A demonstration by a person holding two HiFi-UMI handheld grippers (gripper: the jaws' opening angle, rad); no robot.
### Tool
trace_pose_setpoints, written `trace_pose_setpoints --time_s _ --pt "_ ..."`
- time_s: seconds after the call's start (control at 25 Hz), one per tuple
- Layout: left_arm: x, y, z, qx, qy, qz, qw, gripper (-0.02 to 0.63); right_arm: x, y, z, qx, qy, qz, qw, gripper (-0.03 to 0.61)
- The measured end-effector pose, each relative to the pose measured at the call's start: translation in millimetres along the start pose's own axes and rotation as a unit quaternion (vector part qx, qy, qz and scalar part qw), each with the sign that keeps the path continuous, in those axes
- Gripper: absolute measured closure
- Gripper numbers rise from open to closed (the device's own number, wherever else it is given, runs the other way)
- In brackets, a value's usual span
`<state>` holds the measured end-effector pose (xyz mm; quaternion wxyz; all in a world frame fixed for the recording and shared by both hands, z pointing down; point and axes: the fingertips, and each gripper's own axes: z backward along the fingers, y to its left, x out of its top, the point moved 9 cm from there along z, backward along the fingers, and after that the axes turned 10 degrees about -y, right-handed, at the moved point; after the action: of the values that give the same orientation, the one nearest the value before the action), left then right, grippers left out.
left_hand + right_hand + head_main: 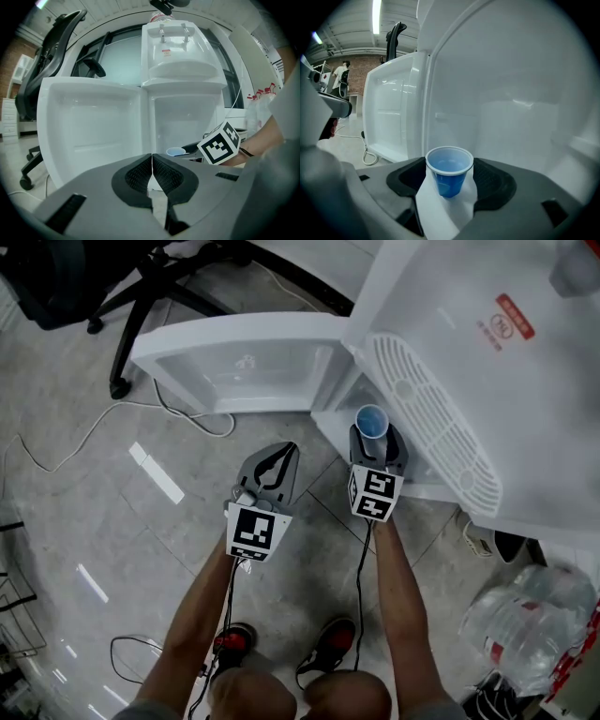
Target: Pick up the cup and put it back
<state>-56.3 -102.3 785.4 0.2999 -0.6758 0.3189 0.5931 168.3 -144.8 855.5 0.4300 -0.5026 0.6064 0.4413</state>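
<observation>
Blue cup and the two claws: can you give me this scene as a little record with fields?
Cup: blue cup, upright
Right: right gripper closed on the cup, at the open compartment of the white cabinet
Left: left gripper, jaws together, empty
Door: cabinet door swung open
Ground: floor, grey tiles

The left gripper (289, 451) is closed, empty; the right gripper (373, 433) grips the cup (371, 418).
</observation>
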Motion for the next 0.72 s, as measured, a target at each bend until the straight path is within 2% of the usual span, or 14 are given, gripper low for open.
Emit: trace_pose_setpoints --time_s 0.24,0.4,0.72 --pt "-3 0 0 0.004 -0.001 0.004 1.0000 0.589 -6 -2 0 -0.013 -0.004 -0.010 1.000 0.264" --pt "-1 -1 1 0.002 -0.002 0.004 1.0000 0.589 -4 -1 4 -0.018 -0.008 -0.009 1.000 0.236" --pt "15 -2 6 0.003 -0.017 -0.002 0.9998 0.589 21 2 15 -0.020 -0.040 -0.004 0.999 0.232"
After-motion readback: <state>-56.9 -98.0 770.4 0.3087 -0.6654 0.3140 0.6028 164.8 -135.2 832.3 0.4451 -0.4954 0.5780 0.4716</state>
